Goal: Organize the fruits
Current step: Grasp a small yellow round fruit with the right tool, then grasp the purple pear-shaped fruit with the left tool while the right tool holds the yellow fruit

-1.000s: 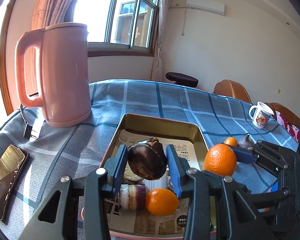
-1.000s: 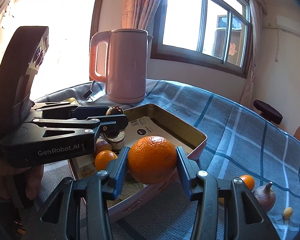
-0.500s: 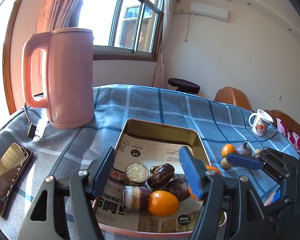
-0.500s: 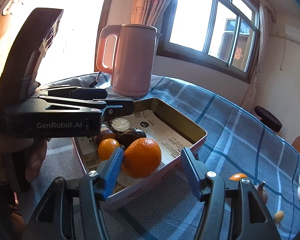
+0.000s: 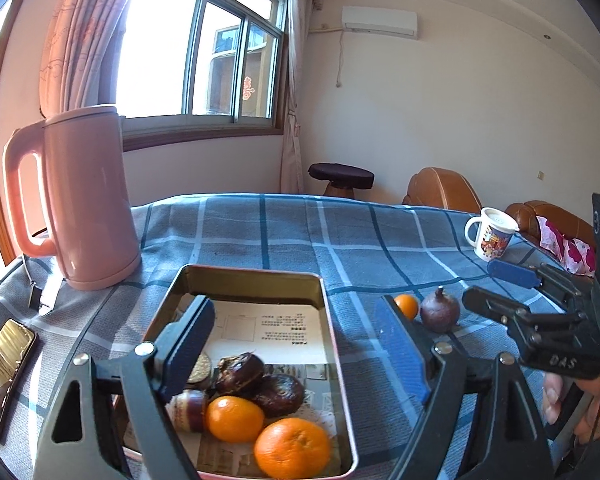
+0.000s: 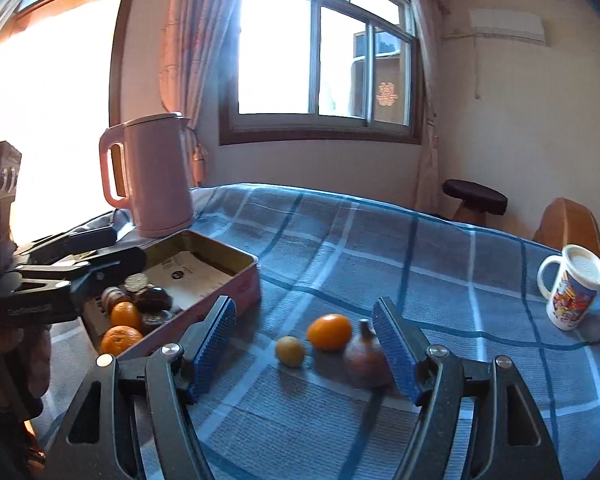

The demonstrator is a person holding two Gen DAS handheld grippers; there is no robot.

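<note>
A metal tin (image 5: 260, 276) lined with paper holds several fruits at its near end: a big orange (image 5: 292, 450), a smaller orange (image 5: 234, 418) and dark brown fruits (image 5: 278, 390). My left gripper (image 5: 296, 348) is open and empty above the tin. My right gripper (image 6: 306, 344) is open and empty over the cloth, to the right of the tin (image 6: 236, 276). Ahead of it lie a small orange (image 6: 329, 331), a small yellow fruit (image 6: 289, 351) and a purple-brown fruit (image 6: 366, 356) next to its right finger. The purple-brown fruit (image 5: 440, 314) also shows in the left wrist view.
A pink kettle (image 5: 86, 200) stands behind the tin at the left. A phone (image 5: 4, 364) lies at the table's left edge. A printed mug (image 6: 572, 290) stands at the far right. A blue checked cloth (image 6: 380, 240) covers the table. Chairs and a stool stand beyond it.
My left gripper opened and dropped the dark fruit into the tin. My right gripper opened, left the big orange in the tin, and swung right towards the loose fruits on the cloth.
</note>
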